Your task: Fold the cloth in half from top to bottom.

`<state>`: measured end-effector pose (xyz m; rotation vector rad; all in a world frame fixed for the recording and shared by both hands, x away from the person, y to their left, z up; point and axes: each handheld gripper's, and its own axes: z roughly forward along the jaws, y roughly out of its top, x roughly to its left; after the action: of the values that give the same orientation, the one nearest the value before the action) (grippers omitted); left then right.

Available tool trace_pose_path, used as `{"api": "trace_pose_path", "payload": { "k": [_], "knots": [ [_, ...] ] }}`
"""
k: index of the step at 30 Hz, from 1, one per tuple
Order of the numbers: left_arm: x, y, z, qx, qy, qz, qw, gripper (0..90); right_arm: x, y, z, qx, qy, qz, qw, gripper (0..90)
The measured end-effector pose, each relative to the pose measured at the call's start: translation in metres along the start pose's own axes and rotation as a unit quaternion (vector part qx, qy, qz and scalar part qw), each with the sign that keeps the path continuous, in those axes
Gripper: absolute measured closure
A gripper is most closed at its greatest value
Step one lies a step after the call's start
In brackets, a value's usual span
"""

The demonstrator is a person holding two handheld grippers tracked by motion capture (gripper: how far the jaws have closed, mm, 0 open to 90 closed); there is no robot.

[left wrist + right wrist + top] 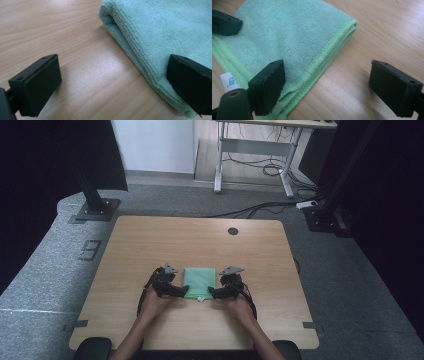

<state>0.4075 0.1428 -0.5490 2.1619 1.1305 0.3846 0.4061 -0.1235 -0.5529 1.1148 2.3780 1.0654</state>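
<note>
Folded green microfibre cloth (199, 281) flat on light wood-grain tabletop (150, 245), near-centre, closer to near edge than far. Small white label tag (200, 298) sticking out at cloth's near edge.

Left gripper (184, 292) at cloth's near-left corner, right gripper (212, 293) at near-right corner, both angled inward toward cloth, held by hands (152, 304) coming from near edge.

Left gripper view: jaws wide apart, nothing clamped. One jaw over bare wood, well clear of cloth; other jaw over cloth's folded edge (140, 57), straddling that edge. Contact between pad and cloth not resolvable. Stacked fold layers visible along edge.

Right gripper view: jaws wide apart too, not clamping. One jaw over cloth's corner area, just beside stitched lime hem (329, 52); other jaw over bare wood, apart from cloth. Hem runs between the two jaws. White tag (229, 81) just beside cloth-side jaw. Left gripper's jaw tip (224, 22) seen at far side of cloth, on or just above it

Cloth squared, folded in several layers, lying flat, unlifted
</note>
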Motion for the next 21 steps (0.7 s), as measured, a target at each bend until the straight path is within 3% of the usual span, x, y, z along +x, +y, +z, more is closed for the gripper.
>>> {"api": "trace_pose_path", "payload": {
  "k": [21],
  "knots": [
    [0.014,0.025,0.022,-0.003,0.016,-0.018,0.9997,0.4,-0.025,0.014,0.016,-0.01,-0.018,0.016,0.9997,13.6]
  ]
}}
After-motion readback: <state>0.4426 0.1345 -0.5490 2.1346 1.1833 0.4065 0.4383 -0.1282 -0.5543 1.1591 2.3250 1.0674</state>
